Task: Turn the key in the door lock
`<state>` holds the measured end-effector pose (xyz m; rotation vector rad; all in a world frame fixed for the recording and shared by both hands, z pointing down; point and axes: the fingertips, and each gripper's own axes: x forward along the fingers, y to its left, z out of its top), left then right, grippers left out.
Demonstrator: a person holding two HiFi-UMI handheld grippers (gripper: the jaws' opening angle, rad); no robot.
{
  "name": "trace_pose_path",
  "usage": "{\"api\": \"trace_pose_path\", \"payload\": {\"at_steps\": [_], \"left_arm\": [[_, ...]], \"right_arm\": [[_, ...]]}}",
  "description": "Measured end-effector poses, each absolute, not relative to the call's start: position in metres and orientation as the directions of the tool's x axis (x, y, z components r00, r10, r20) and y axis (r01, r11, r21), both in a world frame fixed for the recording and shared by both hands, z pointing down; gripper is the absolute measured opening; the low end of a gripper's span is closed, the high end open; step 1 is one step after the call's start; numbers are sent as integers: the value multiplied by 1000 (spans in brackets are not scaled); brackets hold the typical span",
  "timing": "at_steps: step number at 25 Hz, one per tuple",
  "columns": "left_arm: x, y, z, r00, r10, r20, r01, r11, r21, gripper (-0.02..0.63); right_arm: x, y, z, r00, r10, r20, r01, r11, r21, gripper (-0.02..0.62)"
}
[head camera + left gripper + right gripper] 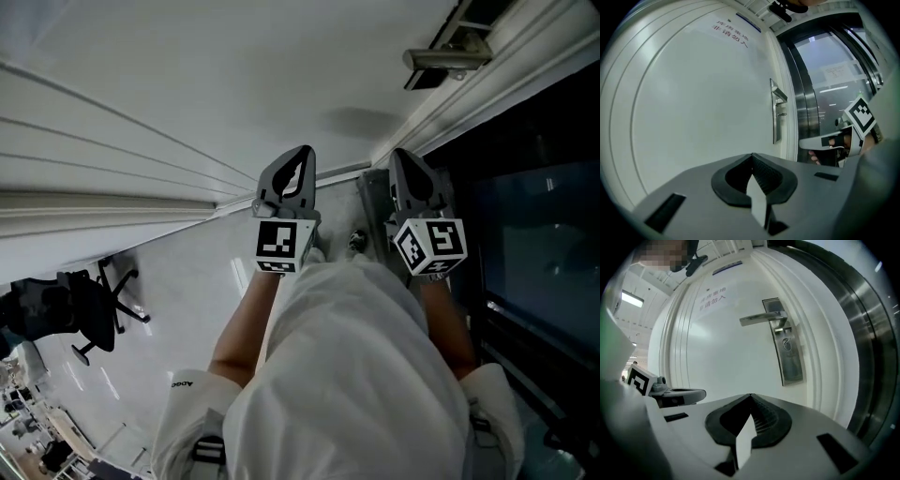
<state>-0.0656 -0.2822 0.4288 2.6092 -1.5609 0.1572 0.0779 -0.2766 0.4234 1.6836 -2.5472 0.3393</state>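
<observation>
Up ahead of the right gripper (pixel 750 397), door lock (pixel 787 345) sits well apart; it and left gripper (pixel 751 155) both pinched closed, empty, so pre-reach or post-turn

Counting now: one white door (pixel 726 357); one lever handle (pixel 761 318); one steel lock plate (pixel 790 355); two grippers, left gripper (pixel 751 156) and right gripper (pixel 750 396); two marker cubes, left cube (pixel 277 245), right cube (pixel 429 246); one door closer (pixel 445 58); one office chair (pixel 94 314); two lines of red print (pixel 712 295) on door.
</observation>
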Motion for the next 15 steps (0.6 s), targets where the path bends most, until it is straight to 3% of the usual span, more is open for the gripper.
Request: {"api": "trace_pose_path", "payload": {"at_steps": [10,15], "left_arm": [[-102,-265,472,561,-799,214,-827,-552,107,6],[-107,-257,483,603,-767,218,-797,-591,123,6]], "right_arm": [[37,-250,461,-329,-907,262,-944,311,-106,5],[15,-252,462,-381,-892,242,-924,372,-81,3]]}}
